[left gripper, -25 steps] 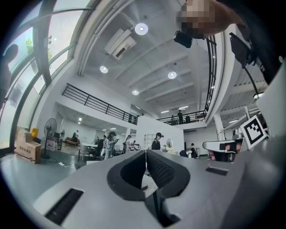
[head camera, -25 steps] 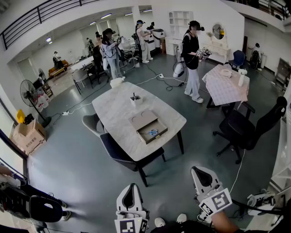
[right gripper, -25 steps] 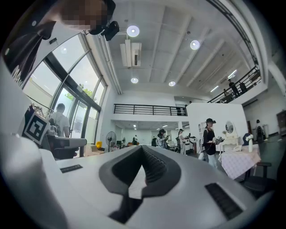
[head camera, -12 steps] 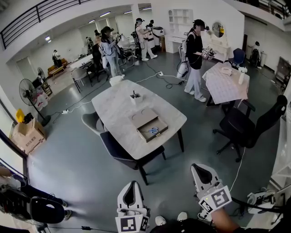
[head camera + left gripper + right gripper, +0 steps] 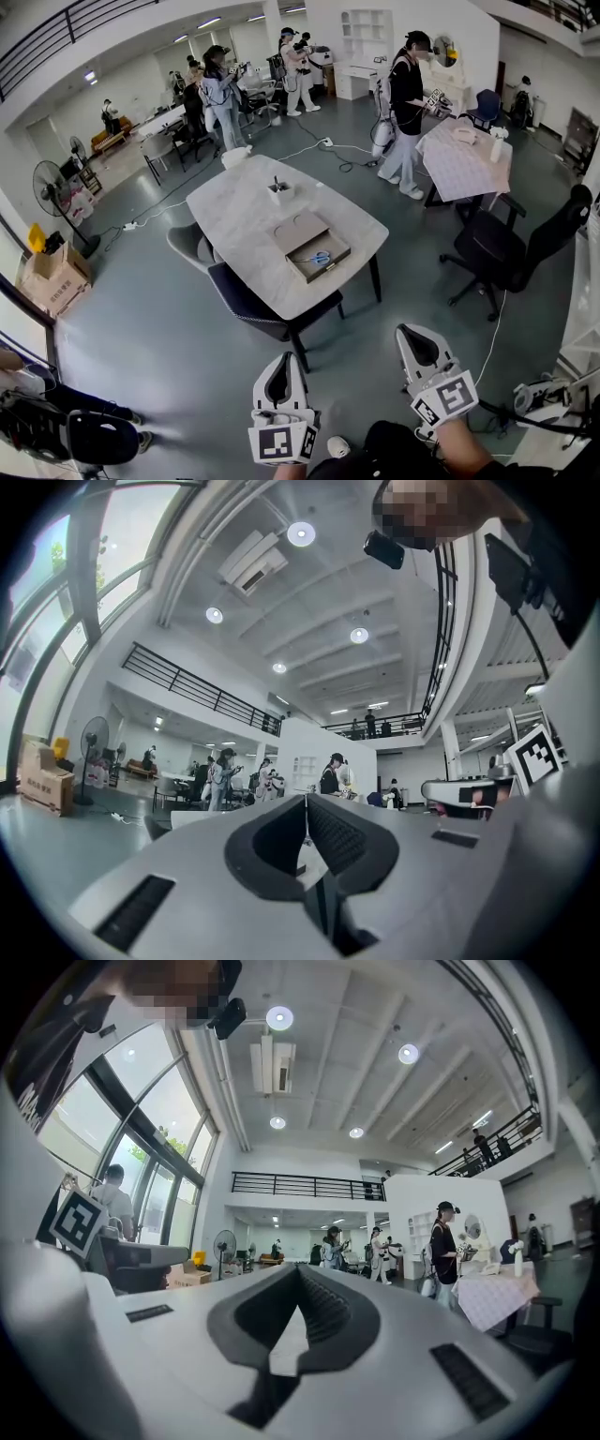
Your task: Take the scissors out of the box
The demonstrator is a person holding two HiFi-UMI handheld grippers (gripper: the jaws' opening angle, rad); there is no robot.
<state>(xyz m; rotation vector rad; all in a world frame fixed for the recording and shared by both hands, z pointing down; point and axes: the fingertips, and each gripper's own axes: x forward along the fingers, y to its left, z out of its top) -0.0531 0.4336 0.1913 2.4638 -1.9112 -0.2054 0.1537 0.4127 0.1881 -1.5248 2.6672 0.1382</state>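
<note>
The left gripper (image 5: 281,359) and the right gripper (image 5: 413,330) each have their jaws pressed together on nothing. The blue-handled steel scissors (image 5: 317,258) lie well ahead of the 2 sets of jaws, flat inside the shallow open brown cardboard box (image 5: 330,271) on the pale marble-topped worktop (image 5: 234,206). The scissors look light, rigid and slick along the blades, so I judge the handle loops or the pivot the surest hold, with 1 gripper's jaws opened first.
</note>
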